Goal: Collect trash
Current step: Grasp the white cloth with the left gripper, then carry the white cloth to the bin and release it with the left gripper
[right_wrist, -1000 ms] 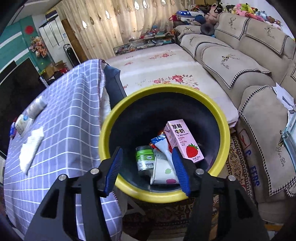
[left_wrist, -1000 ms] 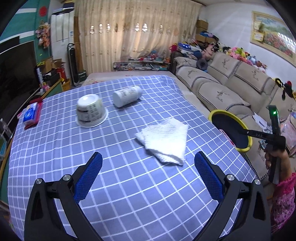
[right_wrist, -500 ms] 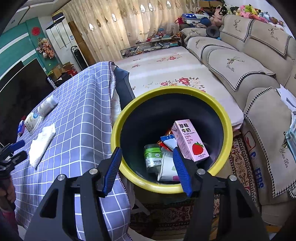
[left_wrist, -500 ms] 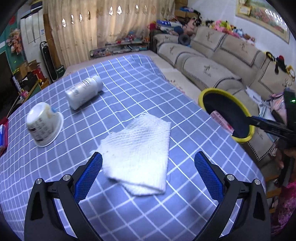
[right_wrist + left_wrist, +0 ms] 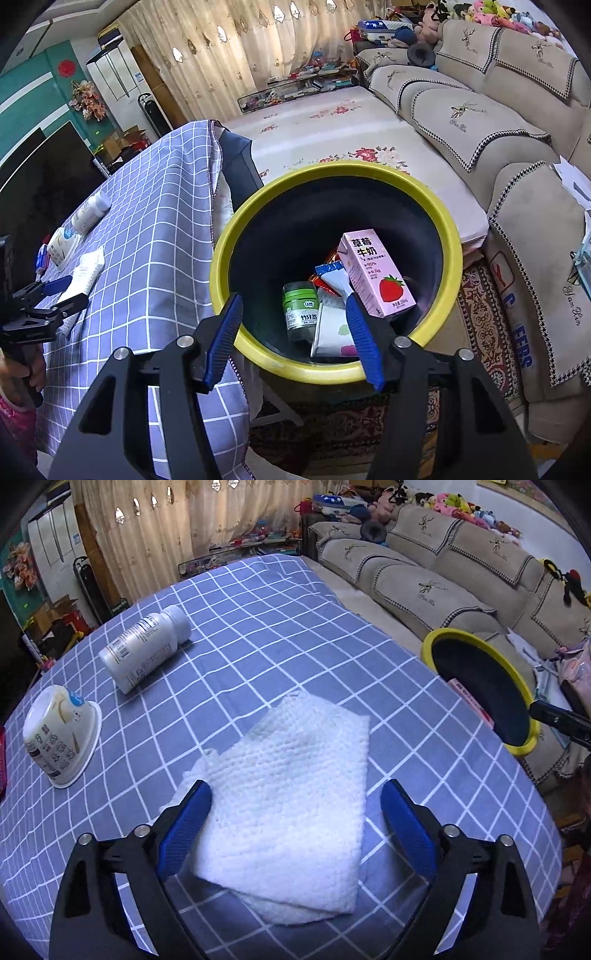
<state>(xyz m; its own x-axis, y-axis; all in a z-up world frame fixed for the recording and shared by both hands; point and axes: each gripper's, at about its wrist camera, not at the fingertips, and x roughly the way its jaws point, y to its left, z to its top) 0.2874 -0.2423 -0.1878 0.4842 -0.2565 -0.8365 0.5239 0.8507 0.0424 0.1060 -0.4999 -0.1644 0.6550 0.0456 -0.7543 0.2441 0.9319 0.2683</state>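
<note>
Your left gripper [image 5: 295, 819] sits low over the folded white paper towel [image 5: 291, 794], its jaws spread wide and just now narrowing a little, with the towel between them: the left blue pad lies over the towel's left edge, the right pad stands clear of it. The towel is soft and waffle-textured, lying flat on the desk [image 5: 258, 635] under a blue cloth with a white grid. Far left, a smooth white plastic bottle [image 5: 146, 648] lies on its side and a round white cup [image 5: 61, 734] stands upside down, both well apart from the towel. The desk's right edge drops off beside the bin [image 5: 334, 369], a round black tub with a yellow rim. Your right gripper [image 5: 295, 332] hangs over its near rim, jaws half spread and empty, above a pink milk carton [image 5: 373, 275] and a green jar [image 5: 301, 308].
</note>
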